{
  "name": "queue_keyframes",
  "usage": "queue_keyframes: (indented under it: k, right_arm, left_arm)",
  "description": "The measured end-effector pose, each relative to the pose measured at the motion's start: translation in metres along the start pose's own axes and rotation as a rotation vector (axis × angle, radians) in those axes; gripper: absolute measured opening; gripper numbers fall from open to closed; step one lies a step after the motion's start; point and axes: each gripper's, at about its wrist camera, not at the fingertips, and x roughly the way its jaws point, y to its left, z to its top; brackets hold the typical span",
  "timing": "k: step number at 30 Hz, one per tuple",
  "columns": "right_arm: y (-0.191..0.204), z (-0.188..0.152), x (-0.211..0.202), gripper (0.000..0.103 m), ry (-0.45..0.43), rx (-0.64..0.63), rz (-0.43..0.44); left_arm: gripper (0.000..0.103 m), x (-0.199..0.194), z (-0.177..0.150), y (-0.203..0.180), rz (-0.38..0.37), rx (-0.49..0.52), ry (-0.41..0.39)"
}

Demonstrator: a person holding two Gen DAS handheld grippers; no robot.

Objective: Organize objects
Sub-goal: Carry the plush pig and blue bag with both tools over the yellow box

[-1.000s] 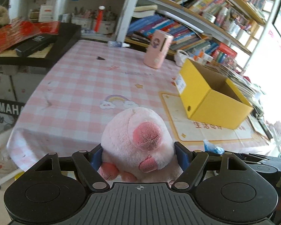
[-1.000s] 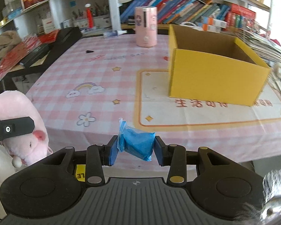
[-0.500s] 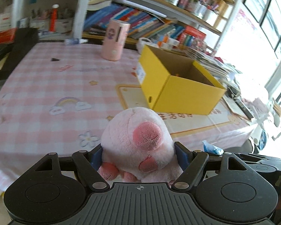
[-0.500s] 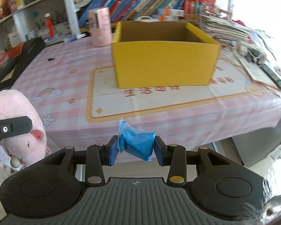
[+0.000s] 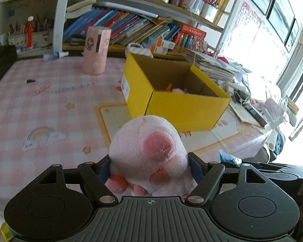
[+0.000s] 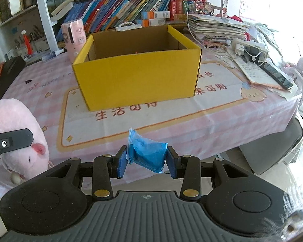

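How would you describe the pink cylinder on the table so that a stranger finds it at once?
Start at the pink checked tablecloth and find the open yellow cardboard box. Just beyond the box's far left corner, before the bookshelf, stands the tall pale pink cylindrical container. It alone stands upright there, with a dark vertical slot and cartoon stickers.

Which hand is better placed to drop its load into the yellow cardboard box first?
Probably right: the right gripper, holding the blue plastic packet, squarely faces the yellow cardboard box; the left views it off-centre.

I am looking into a home study: crowded bookshelves (image 6: 119, 6), a pink checked tablecloth (image 5: 40, 109) with cartoon prints, and stacked papers (image 6: 216, 28).
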Motion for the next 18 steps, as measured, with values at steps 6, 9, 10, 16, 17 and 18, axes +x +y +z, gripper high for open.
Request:
queue_keyframes:
  k: [6,9,10,16,17,18]
  right_arm:
    - [-0.012,0.022,0.013,0.037,-0.006,-0.011,0.010]
    - [-0.020,0.034,0.022,0.037,-0.007,-0.010,0.015]
    - [-0.022,0.038,0.025,0.037,-0.009,-0.009,0.017]
    - [-0.040,0.073,0.038,0.037,-0.061,-0.019,0.029]
    - [-0.044,0.082,0.039,0.037,-0.083,-0.020,0.030]
    - [-0.047,0.090,0.039,0.037,-0.102,-0.020,0.032]
  left_arm:
    - [0.077,0.013,0.019,-0.015,0.001,0.037,-0.044]
    - [0.077,0.022,0.031,-0.021,0.002,0.051,-0.063]
    - [0.077,0.025,0.035,-0.023,0.002,0.054,-0.069]
    - [0.077,0.042,0.060,-0.035,0.014,0.064,-0.124]
    - [0.077,0.045,0.065,-0.037,0.018,0.070,-0.135]
    - [0.077,0.048,0.071,-0.039,0.025,0.077,-0.146]
